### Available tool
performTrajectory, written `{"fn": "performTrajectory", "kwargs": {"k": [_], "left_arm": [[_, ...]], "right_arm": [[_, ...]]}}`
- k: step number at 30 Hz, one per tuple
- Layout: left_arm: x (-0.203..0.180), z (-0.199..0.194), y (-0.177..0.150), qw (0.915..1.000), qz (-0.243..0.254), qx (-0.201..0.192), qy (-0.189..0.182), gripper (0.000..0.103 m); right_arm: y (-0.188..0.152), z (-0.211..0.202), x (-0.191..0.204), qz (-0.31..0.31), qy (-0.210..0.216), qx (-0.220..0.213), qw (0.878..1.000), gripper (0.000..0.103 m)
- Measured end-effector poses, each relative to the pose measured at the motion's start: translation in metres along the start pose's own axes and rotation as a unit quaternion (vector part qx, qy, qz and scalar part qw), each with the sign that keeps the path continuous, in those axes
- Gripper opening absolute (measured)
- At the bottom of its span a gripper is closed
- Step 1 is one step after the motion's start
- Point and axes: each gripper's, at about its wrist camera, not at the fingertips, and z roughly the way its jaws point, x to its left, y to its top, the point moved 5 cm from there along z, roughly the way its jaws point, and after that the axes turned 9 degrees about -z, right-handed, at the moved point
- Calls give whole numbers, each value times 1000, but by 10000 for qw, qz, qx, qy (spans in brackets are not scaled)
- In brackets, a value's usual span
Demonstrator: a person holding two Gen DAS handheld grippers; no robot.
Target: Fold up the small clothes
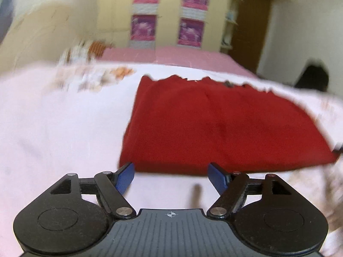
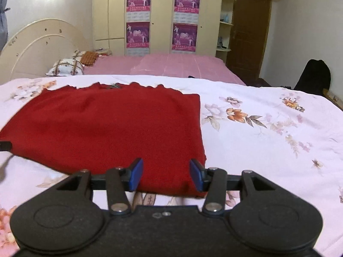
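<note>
A red garment (image 1: 216, 126) lies flat on the white floral bedsheet (image 1: 53, 128), folded into a rough rectangle with a scalloped far edge. My left gripper (image 1: 171, 176) is open and empty, just short of the garment's near left corner. In the right wrist view the same red garment (image 2: 111, 128) fills the left half. My right gripper (image 2: 166, 175) is open, its blue pads (image 2: 136, 174) straddling the garment's near right corner, with the cloth between them. The left wrist view is blurred.
The floral sheet (image 2: 268, 139) spreads wide to the right of the garment. Behind it lie a pink bed cover (image 2: 171, 66) and pillows (image 2: 68, 67) by a cream headboard. A wardrobe with purple posters (image 2: 184, 19), a brown door and a black bag (image 2: 313, 77) stand beyond.
</note>
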Motion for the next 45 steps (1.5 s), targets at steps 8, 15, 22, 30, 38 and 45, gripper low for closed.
{"fn": "performTrajectory", "kwargs": {"k": [8, 15, 22, 30, 38, 45], "left_arm": [[42, 19, -3, 9523, -2876, -43, -1016, 75], [45, 55, 16, 9412, -3197, -325, -1042, 75], [47, 87, 43, 9500, -3005, -220, -822, 37], [57, 81, 49, 9366, -3302, -325, -1131, 13], [64, 89, 36, 9373, -3314, -264, -1050, 13], [29, 61, 69, 9419, -2935, -481, -1564, 13]], "right_arm": [[-2, -9, 20, -134, 310, 26, 9994, 46], [18, 5, 27, 280, 821, -112, 9962, 17], [49, 50, 44, 479, 1416, -251, 9884, 9], [71, 84, 84, 182, 1690, -313, 9850, 1], [62, 103, 98, -359, 1730, -57, 9842, 0], [60, 99, 98, -341, 1643, -82, 9858, 0]]}}
